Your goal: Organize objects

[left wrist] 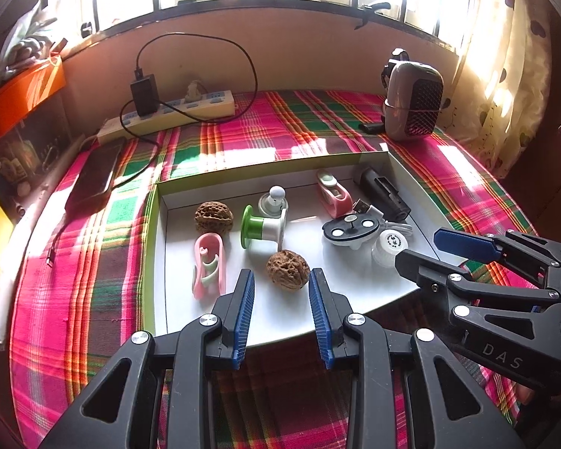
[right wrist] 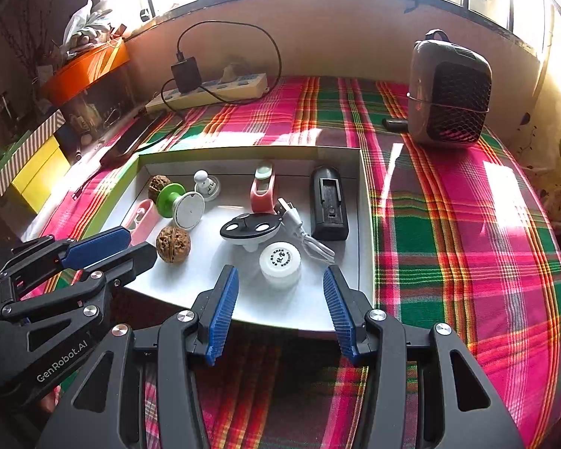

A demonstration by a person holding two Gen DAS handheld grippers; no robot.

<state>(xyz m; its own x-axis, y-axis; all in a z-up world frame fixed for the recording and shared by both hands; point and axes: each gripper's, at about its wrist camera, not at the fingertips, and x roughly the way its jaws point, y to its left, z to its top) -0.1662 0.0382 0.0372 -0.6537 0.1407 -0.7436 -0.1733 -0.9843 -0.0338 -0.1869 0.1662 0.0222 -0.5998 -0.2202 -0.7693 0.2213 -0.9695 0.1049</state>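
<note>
A shallow white box (left wrist: pixel 355 292) (right wrist: pixel 310 310) with a green rim lies on the plaid cloth. It holds two walnuts (left wrist: pixel 288 269) (left wrist: pixel 213 217), two pink clips (left wrist: pixel 209 262) (left wrist: pixel 334 196), a green and white spool (left wrist: pixel 261 226), a white knob (left wrist: pixel 275 198), a black oval device (left wrist: pixel 349 229), a white cable (right wrist: pixel 303 230), a black battery holder (right wrist: pixel 328 205) and a white jar (right wrist: pixel 280 263). My left gripper (left wrist: pixel 281 275) (right wrist: pixel 136 244) hovers open just short of the near walnut (right wrist: pixel 173 244). My right gripper (right wrist: pixel 280 275) (left wrist: pixel 422 247) stands open just short of the jar (left wrist: pixel 387 247), which its pads do not touch.
A power strip (left wrist: pixel 175 112) with a black charger (left wrist: pixel 144 93) and a dark phone (left wrist: pixel 93 179) lie at the back left. A small heater (left wrist: pixel 413 101) (right wrist: pixel 448 97) stands at the back right. Orange (right wrist: pixel 86 71) and yellow (right wrist: pixel 37 176) boxes crowd the left edge.
</note>
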